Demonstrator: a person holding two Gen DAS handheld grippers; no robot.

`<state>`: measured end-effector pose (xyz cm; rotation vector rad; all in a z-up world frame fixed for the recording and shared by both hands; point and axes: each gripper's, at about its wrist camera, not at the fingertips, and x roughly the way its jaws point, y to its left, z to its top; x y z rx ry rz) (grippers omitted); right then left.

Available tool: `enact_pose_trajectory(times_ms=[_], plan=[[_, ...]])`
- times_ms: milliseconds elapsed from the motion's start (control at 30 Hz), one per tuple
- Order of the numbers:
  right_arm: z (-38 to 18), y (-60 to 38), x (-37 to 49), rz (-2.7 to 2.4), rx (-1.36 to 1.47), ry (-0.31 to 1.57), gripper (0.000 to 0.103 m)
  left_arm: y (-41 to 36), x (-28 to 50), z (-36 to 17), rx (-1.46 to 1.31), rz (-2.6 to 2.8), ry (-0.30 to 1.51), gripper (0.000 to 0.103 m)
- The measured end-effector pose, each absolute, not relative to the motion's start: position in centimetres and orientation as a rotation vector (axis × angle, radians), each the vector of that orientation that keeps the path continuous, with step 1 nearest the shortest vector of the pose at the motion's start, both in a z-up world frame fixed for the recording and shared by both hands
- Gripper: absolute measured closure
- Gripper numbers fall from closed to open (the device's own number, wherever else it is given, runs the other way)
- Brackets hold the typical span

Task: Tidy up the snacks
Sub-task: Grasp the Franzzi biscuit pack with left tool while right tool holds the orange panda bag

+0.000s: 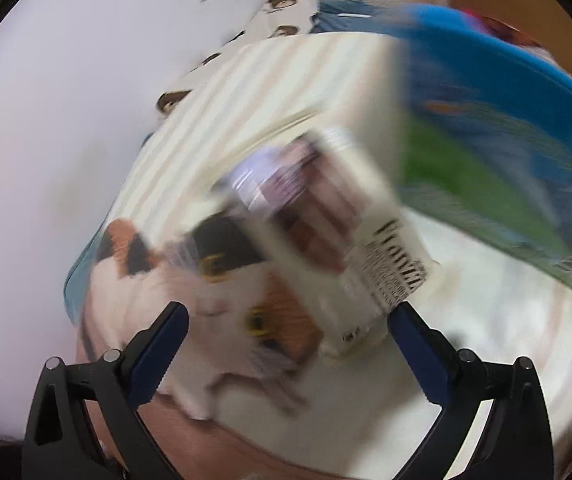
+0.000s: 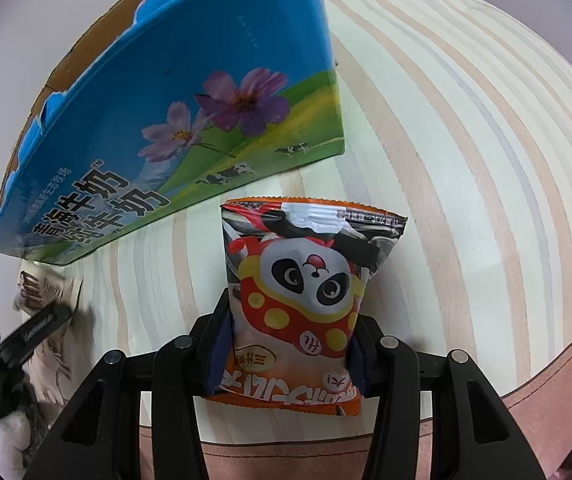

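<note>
The snack bag [image 2: 296,300] in the right wrist view is a small orange and red packet with a cartoon panda face on its front, white and black print across its crimped top edge and large orange characters along its bottom edge. It stands at the picture's centre, its lower half pinched between the two dark blue pads of the right gripper [image 2: 286,364], which press on its left and right sides; the bottom corners are partly hidden behind the black fingers. Behind it lies a cloth [image 2: 446,140] with cream, beige and grey stripes. At ten o'clock from the bag sits a blue box [image 2: 189,92] printed with purple flowers, green hills and tiny cows; its torn top edge is cut off by the lens rim, and bold characters run along its lower left. At nine o'clock a blurred pale packet and a black finger of the other gripper show at the frame's edge. The left wrist view is badly smeared. The left gripper [image 1: 288,326] has its blue pads spread wide, and a cream wafer packet [image 1: 326,240] with brown pictures and black lettering lies between them toward one o'clock; whether the right pad touches its corner I cannot tell. Under it is a cat picture [image 1: 189,280] in orange, black and white, too blurred to read further.
</note>
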<state>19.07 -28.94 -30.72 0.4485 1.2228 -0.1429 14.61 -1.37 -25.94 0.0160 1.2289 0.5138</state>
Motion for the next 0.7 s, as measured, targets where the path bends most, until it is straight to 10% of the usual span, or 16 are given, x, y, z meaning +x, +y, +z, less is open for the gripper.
enact_pose_trajectory(times_ms=[367,600,700], plan=[[-30.5,-29.5,18.8,-0.146,0.486,1.235,0.051,4.4,13.8,-20.4,-0.300,0.455,1.218,0.000],[-30.4,-29.7,19.2,-0.153,0.469,1.256,0.051,-1.1,22.0,-25.0,0.013,0.218,1.432,0.000],[-30.3,-29.4,19.6,-0.149,0.432,1.272,0.051,-2.3,21.4,-26.0,0.078,0.146,1.429,0.024]])
